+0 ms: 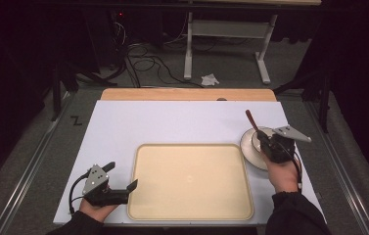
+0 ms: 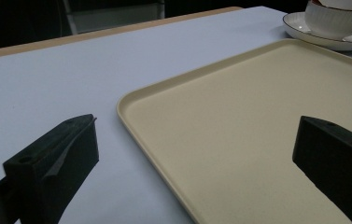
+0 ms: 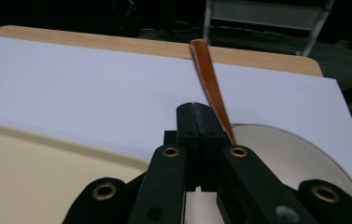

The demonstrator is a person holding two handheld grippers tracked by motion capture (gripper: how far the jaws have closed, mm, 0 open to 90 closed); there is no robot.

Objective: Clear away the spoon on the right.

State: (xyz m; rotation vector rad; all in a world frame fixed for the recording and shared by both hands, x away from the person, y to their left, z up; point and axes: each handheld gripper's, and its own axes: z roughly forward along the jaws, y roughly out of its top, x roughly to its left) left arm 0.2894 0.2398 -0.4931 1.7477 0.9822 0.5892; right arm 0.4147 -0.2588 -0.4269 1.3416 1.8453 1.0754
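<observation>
A cream tray (image 1: 138,196) lies empty in the middle of the white tabletop (image 1: 172,120). At its left front corner my left gripper (image 1: 122,176) is held open, one jaw over the tray's edge (image 2: 122,105) and one over the tabletop; nothing is between them (image 2: 197,123). To the right of the tray a white cup (image 2: 334,18) stands on a white saucer (image 1: 247,147). My right gripper (image 1: 264,140) hovers over that cup with its jaws pressed together (image 3: 194,108). A brown spoon handle (image 3: 208,74) slants up just beside the right jaw, out of the cup (image 1: 250,120).
A wooden strip (image 1: 187,94) runs along the tabletop's far edge. Beyond it on the floor are a white table frame (image 1: 188,54), tangled cables (image 1: 143,61) and a crumpled paper (image 1: 210,79). Metal rails (image 1: 30,166) flank the table.
</observation>
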